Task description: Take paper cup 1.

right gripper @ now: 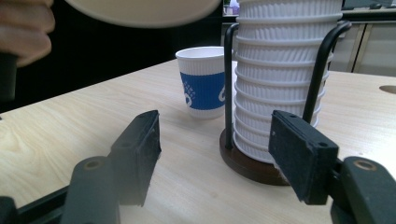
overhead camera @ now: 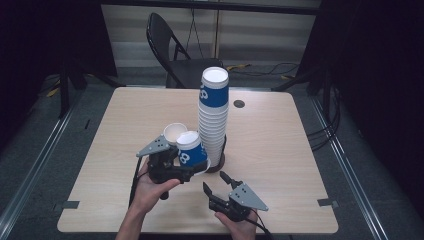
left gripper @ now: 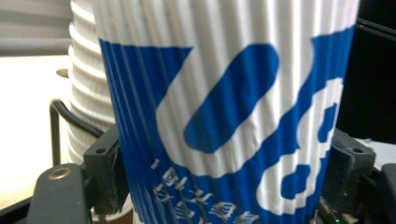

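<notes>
So the left gripper (overhead camera: 192, 167) is up off the table (overhead camera: 125, 130), left hand (overhead camera: 152, 192) wrapped under it, and it's clamped on a cup (overhead camera: 191, 151) with the rim tipped toward the person. The right gripper (overhead camera: 216, 183) sits lower and nearer the front edge, jaws spread apart with nothing in them, aimed at the stack (overhead camera: 213, 115).

The left gripper view is basically all cup: white ribbed wall, blue band with a big white looped mark and small white print underneath, a black pad pressed into each side, and the stack right behind it.

The right gripper view gets what the high view can't really show: the stack sits in a holder (right gripper: 252, 161) with a dark round base and black wire uprights. A second cup (right gripper: 204, 81) stands upright on the table just beside it, same blue band
</notes>
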The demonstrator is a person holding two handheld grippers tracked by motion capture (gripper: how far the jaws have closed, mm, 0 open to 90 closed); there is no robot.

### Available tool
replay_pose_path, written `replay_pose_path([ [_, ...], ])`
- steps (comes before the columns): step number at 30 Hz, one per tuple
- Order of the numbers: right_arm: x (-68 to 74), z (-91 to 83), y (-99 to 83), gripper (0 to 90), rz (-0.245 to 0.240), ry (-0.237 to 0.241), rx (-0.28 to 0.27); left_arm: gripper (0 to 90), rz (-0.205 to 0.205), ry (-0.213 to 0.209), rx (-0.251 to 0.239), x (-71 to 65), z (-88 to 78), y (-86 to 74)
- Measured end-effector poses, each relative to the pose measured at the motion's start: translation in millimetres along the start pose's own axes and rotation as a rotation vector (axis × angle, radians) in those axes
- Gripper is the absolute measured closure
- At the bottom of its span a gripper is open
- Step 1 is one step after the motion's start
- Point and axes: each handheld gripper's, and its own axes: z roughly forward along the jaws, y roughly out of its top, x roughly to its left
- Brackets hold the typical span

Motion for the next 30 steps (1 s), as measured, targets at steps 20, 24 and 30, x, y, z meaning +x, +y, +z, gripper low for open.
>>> replay_pose_path([
  [20,6.9,-3.4,2.5,41.9,-0.029,0.017,-0.125,20.0,-0.209,-0.074,0.021,4.2,5.9,-36.1],
  [24,8.1,-3.7,1.7,45.4,-0.039,0.028,-0.159,19.9,-0.238,-0.096,0.019,4.2,4.6,-38.3],
  [30,10.1,-3.9,3.2,51.7,-0.055,0.026,-0.231,20.0,-0.291,-0.124,0.007,4.7,4.1,-41.3],
])
